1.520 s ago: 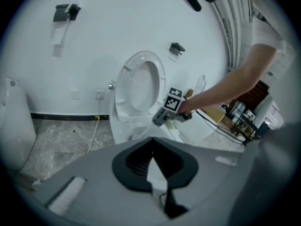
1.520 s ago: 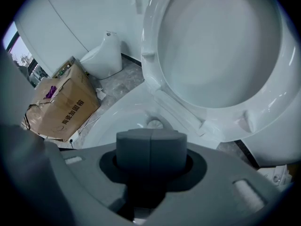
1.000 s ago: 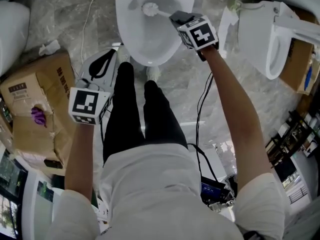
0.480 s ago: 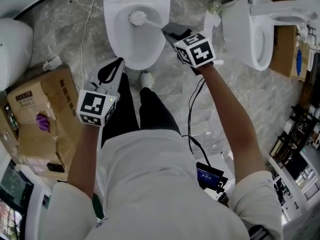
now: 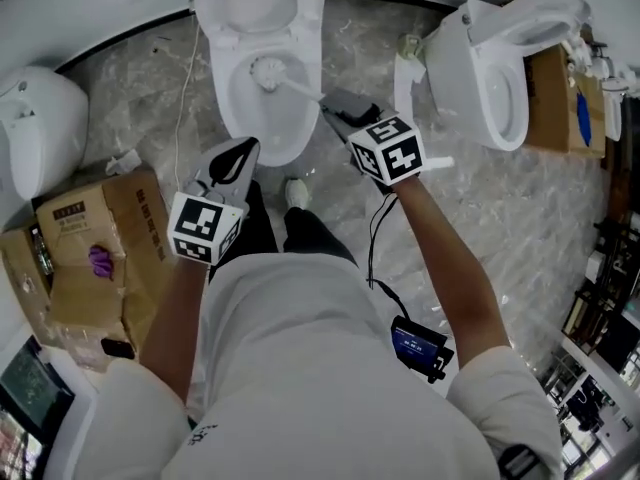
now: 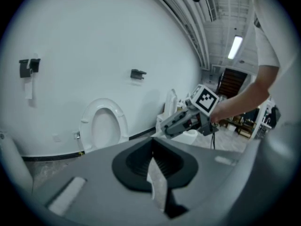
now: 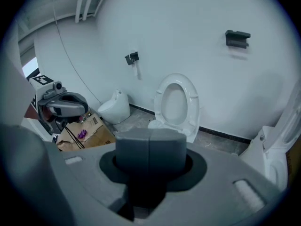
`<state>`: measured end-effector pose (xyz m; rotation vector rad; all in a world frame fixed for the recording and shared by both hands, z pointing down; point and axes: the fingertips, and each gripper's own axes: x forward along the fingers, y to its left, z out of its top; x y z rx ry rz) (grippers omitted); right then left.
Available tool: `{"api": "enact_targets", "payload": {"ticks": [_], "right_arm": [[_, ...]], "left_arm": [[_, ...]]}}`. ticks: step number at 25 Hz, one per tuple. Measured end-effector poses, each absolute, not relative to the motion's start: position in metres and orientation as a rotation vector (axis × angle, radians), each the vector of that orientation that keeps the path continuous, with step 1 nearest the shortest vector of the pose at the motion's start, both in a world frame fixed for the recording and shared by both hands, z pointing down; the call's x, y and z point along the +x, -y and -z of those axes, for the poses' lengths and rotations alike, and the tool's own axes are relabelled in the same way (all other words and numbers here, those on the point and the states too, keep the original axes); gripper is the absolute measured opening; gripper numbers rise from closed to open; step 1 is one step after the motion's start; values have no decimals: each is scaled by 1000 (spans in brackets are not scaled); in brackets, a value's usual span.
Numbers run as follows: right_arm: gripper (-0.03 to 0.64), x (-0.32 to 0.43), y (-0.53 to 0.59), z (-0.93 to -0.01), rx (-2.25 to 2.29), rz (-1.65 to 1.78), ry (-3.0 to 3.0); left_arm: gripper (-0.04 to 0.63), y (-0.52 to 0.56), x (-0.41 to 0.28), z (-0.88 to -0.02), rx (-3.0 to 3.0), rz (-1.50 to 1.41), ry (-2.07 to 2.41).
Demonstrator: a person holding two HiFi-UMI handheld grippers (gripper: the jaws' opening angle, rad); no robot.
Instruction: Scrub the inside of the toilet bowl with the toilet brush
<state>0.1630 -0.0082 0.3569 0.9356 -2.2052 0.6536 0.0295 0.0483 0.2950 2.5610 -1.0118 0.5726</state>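
Observation:
The white toilet bowl (image 5: 226, 103) stands at the top of the head view with its seat and lid (image 7: 176, 101) raised. The toilet brush's white head (image 5: 266, 71) rests inside the bowl, and its handle (image 5: 300, 90) runs back right to my right gripper (image 5: 335, 110). That gripper is shut on the handle just outside the bowl's right rim. In the right gripper view (image 7: 150, 147) the pads meet and the brush is hidden. My left gripper (image 5: 240, 152) is shut on nothing, in front of the bowl at the left, jaws pointing at the toilet (image 6: 102, 126).
A second toilet (image 5: 478, 66) stands close on the right and a white fixture (image 5: 38, 133) on the left. Torn cardboard boxes (image 5: 92, 253) lie at the left, another box (image 5: 552, 98) at far right. A thin cable (image 5: 184, 73) runs along the marble floor.
The head view has pulled back, so the toilet sits higher and smaller. The brush head stays in the bowl with the right gripper still on the handle. The left gripper has come closer to the bowl's front.

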Motion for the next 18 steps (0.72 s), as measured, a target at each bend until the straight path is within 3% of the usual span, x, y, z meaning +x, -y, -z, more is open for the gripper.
{"api": "enact_targets", "payload": {"ticks": [10, 18], "right_arm": [[147, 179, -66, -295, 970, -665, 2344], [147, 184, -99, -266, 1001, -720, 2419]], "left_arm": [[-11, -103, 47, -256, 2527, -508, 1112], [-11, -113, 16, -235, 2513, -498, 1213]]}}
